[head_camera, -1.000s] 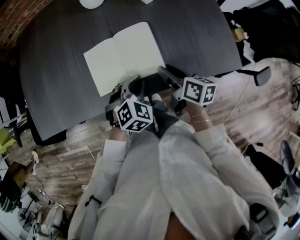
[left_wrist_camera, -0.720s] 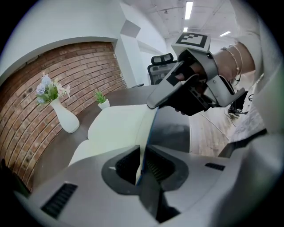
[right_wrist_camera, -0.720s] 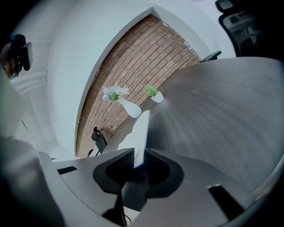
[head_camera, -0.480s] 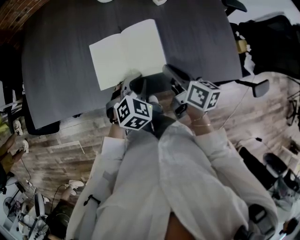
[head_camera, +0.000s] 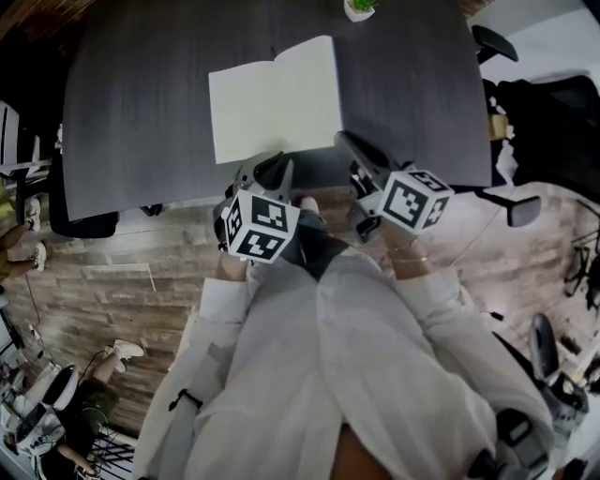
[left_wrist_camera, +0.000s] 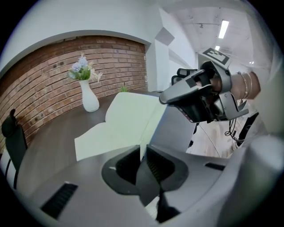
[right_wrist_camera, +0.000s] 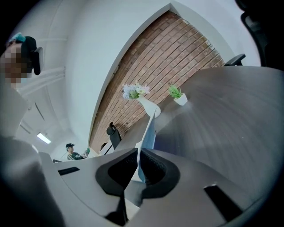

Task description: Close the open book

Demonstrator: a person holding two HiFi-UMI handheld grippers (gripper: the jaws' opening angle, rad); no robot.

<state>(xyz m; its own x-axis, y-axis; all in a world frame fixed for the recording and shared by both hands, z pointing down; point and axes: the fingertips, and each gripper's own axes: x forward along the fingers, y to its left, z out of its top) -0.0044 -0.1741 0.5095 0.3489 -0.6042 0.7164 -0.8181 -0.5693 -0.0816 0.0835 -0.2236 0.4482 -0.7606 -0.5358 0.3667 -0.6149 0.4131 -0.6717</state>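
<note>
**Head view.** The book [head_camera: 277, 98] lay open, white pages up, on the dark bench [head_camera: 141, 112], toward its far side. A small potted plant [head_camera: 359, 7] stood beyond it at the far edge. The left gripper [head_camera: 270, 167] met the near edge of the book about mid-width. The right gripper [head_camera: 349, 142] sat at the book's near right corner. From above the pages looked flat, and the gap of neither tongs could be judged.

**Left gripper view.** This view showed the left tongs drawn almost together, leaving only a slit. The white edge of the right-hand page ran down into that slit and was pinched there. The right gripper appeared from the side, its tip against the outer edge of the same page. A white vase [left_wrist_camera: 90, 101] of flowers stood before a brick wall [left_wrist_camera: 66, 66]; neither showed from above.

**Right gripper view.** The right tongs had just been closing and stood nearly pressed together on a thin leaf of the book. The leaf was white on one face and bluish on the other. It rose edge-on out of the grip, with bench surface showing broadly to its right. The vase and the plant stood behind it. A person in a cap [right_wrist_camera: 71, 153] was far off at the left.
</note>
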